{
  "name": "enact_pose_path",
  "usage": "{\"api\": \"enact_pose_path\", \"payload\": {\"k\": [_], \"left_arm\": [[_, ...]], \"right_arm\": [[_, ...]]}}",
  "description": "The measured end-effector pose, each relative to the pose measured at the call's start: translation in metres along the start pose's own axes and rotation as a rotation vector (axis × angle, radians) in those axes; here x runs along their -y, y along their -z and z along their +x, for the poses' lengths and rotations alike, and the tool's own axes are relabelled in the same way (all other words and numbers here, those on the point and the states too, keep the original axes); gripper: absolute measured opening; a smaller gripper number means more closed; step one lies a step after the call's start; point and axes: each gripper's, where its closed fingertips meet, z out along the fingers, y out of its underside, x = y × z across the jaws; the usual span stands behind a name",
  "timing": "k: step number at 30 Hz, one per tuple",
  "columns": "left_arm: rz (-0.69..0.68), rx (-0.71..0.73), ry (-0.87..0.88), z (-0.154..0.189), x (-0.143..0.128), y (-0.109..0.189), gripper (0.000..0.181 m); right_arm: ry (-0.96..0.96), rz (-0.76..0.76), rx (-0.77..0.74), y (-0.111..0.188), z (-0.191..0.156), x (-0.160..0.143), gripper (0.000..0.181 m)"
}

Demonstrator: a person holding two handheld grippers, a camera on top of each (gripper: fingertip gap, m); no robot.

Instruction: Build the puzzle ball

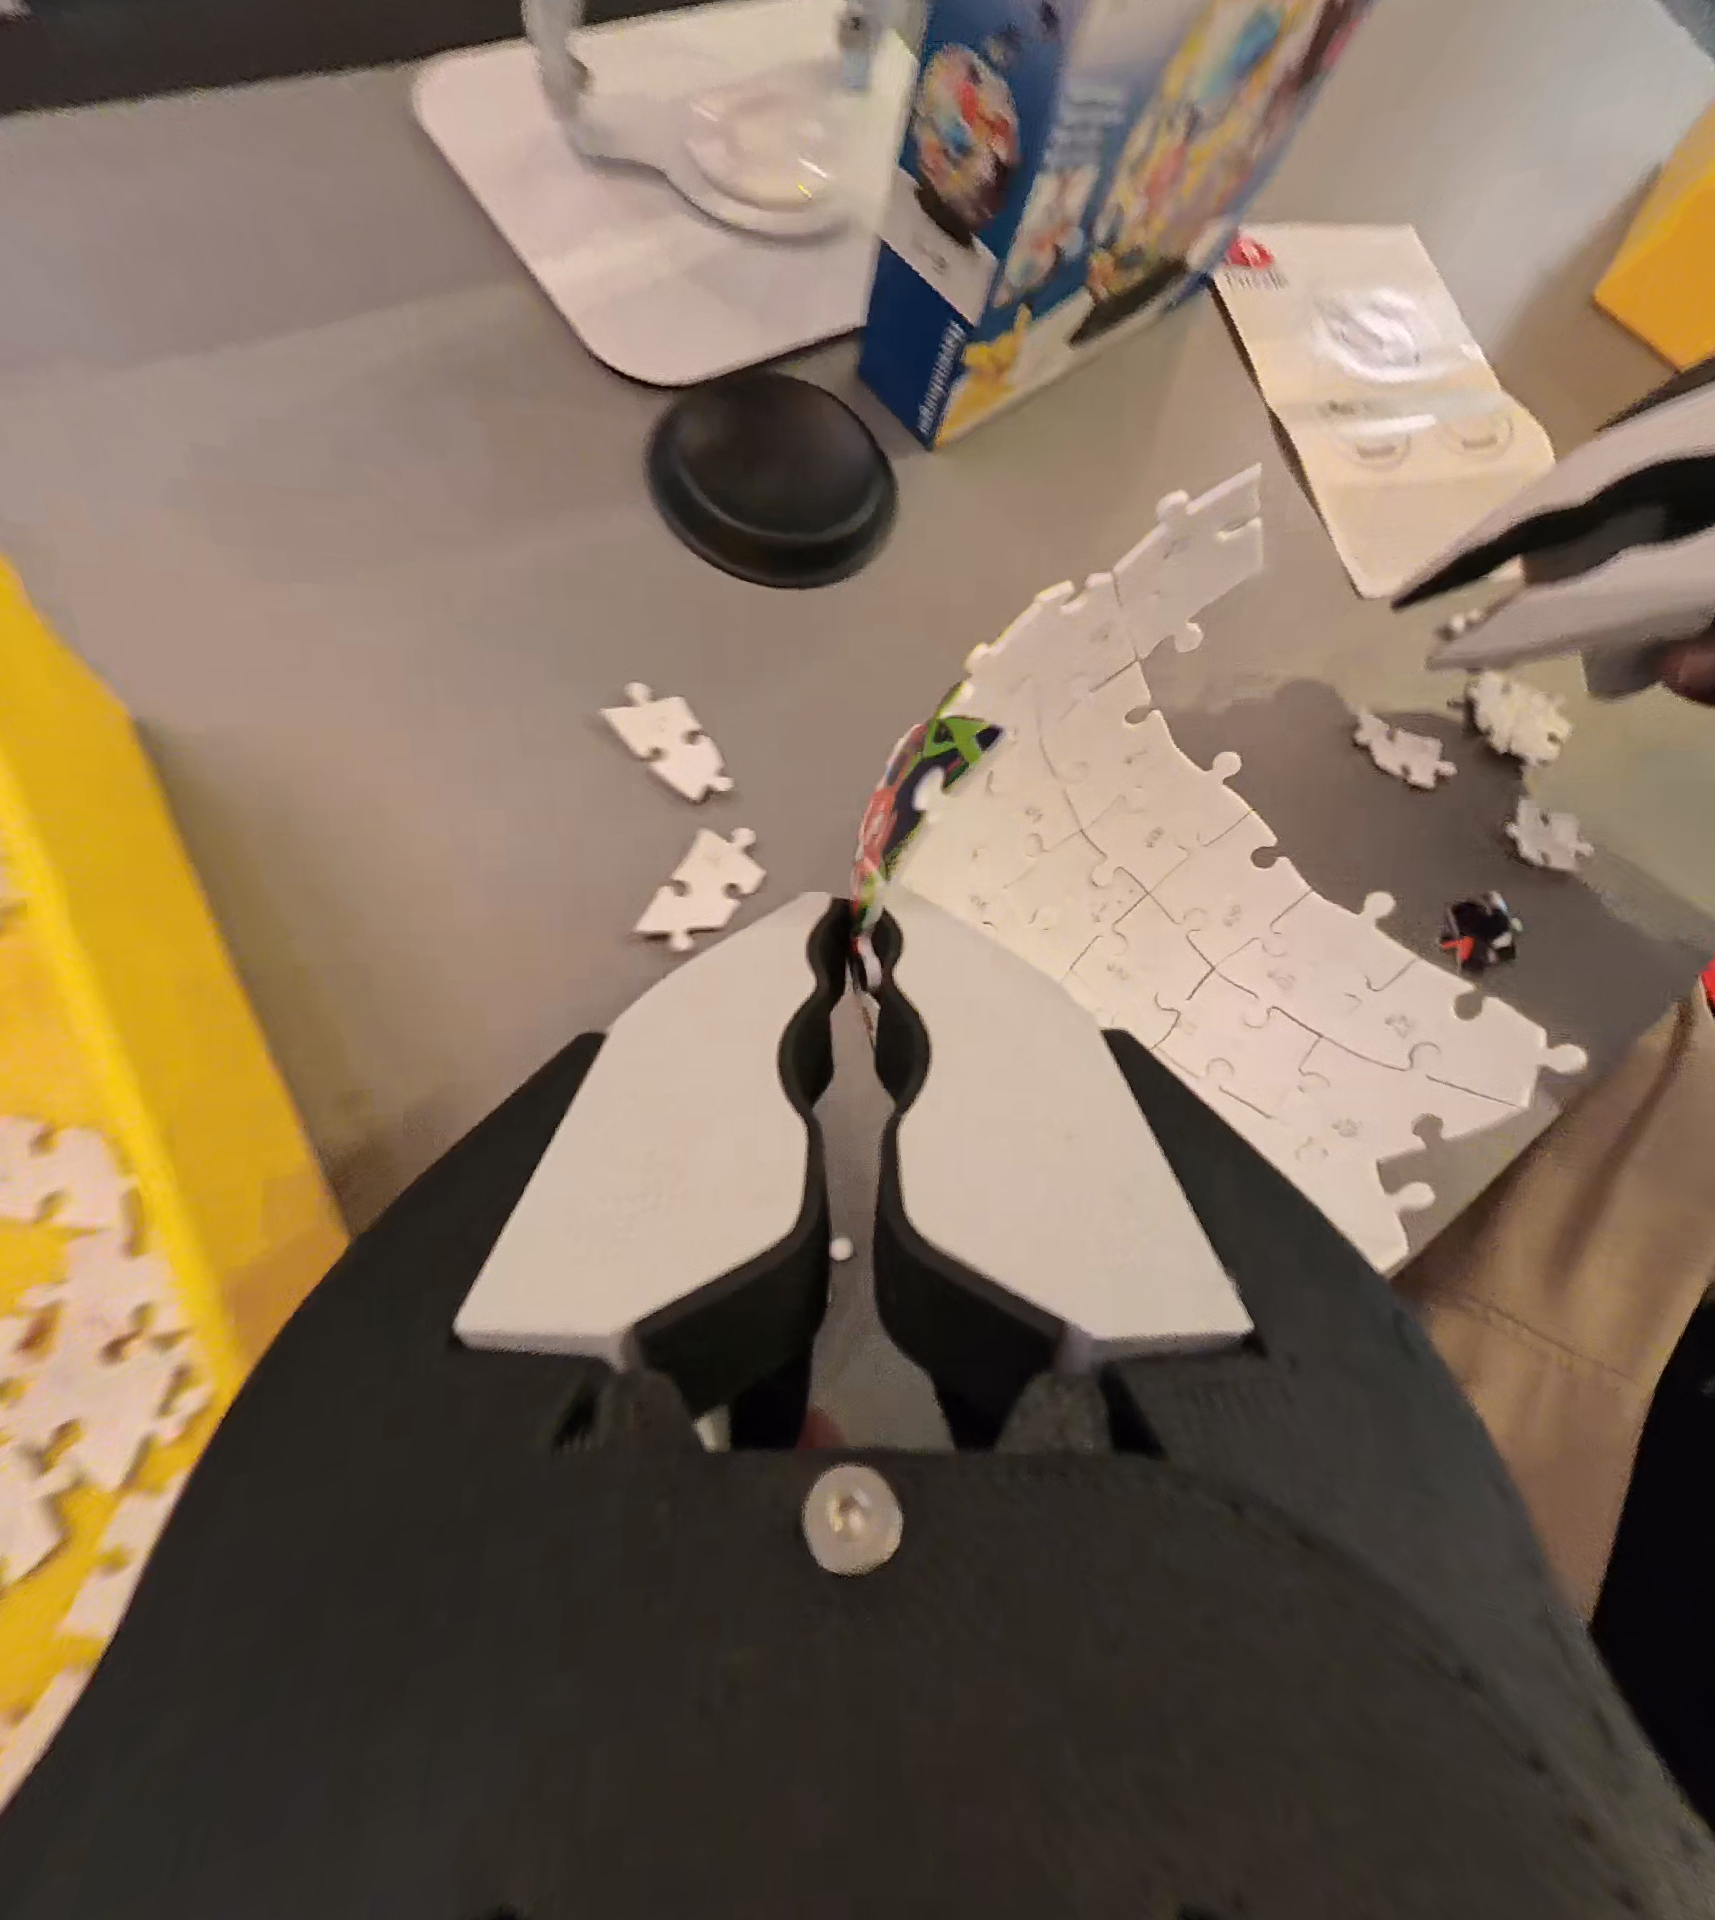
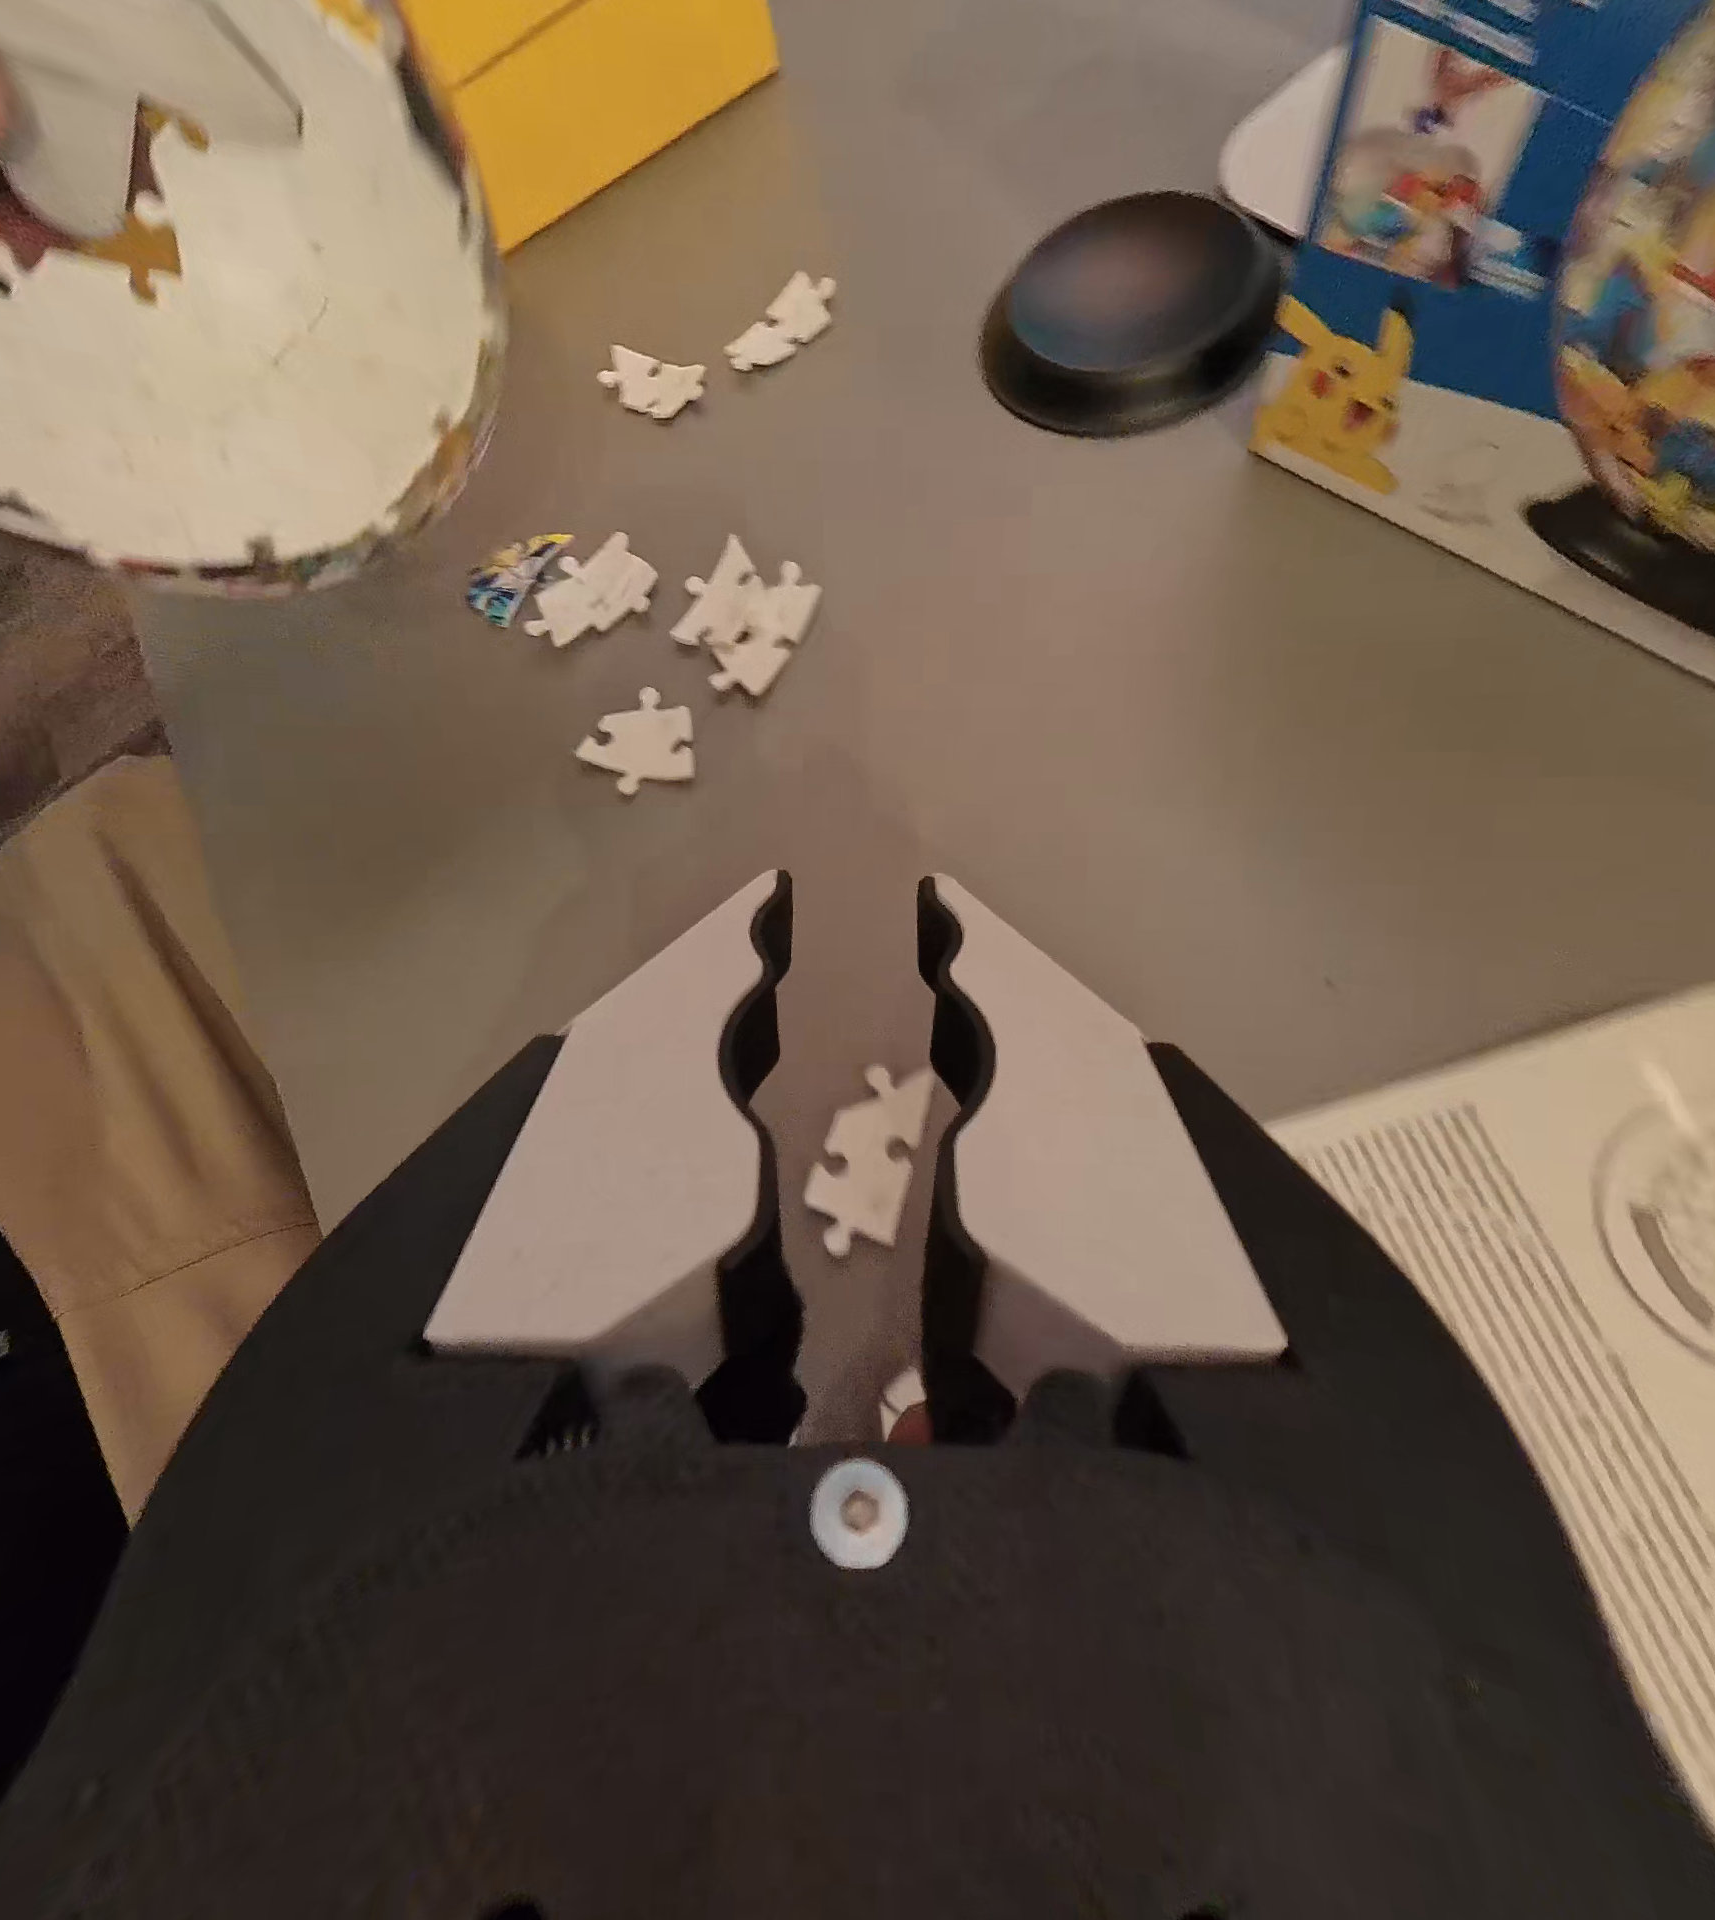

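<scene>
White undersides up: half-built puzzle ball shell [image 1: 1196,935] held off grey table [image 1: 365,540], edge nipped tight in left gripper [image 1: 863,935]. Right gripper [image 2: 853,894] hangs over table to shell's right, fingers parted, nothing held; one loose piece [image 2: 868,1169] on table between them. More loose pieces [image 2: 744,613] scattered beyond. Black stand [image 1: 770,478] further off, beside puzzle box [image 1: 1071,208]. Yellow bin [image 1: 22,1195] of pieces left.

The half-built puzzle ball [image 1: 1196,914] was a curved shell, white inside with bright colors on its outer side, and its edge sat pinched in the left gripper [image 1: 863,935]. Loose white pieces [image 2: 744,613] lay scattered on the gray table [image 2: 1196,727] nearby.
</scene>
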Motion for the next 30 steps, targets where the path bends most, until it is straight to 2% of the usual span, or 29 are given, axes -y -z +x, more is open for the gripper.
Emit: {"api": "enact_pose_path", "payload": {"k": [7, 13, 16, 19, 24, 27, 30], "left_arm": [[0.107, 0.093, 0.076, -0.045, 0.02, 0.045, 0.002], [0.161, 0.133, 0.117, -0.068, 0.021, 0.06, 0.002], [0.163, 0.135, 0.136, -0.073, 0.014, 0.06, 0.002], [0.167, 0.13, 0.147, -0.076, 0.009, 0.06, 0.002], [0.17, 0.111, 0.152, -0.077, 0.006, 0.056, 0.002], [0.168, 0.098, 0.149, -0.076, 0.006, 0.052, 0.002], [0.163, 0.08, 0.137, -0.072, 0.006, 0.046, 0.002]], "right_arm": [[0.232, -0.128, 0.099, -0.064, -0.055, 0.014, 0.035], [0.328, -0.179, 0.108, -0.099, -0.062, 0.03, 0.039], [0.366, -0.207, 0.149, -0.11, -0.068, 0.032, 0.048], [0.431, -0.226, 0.107, -0.119, -0.06, 0.034, 0.049], [0.363, -0.249, 0.074, -0.119, -0.025, 0.038, 0.05], [0.329, -0.277, 0.107, -0.114, -0.014, 0.031, 0.043], [0.352, -0.289, 0.152, -0.115, -0.015, 0.024, 0.043]]}}
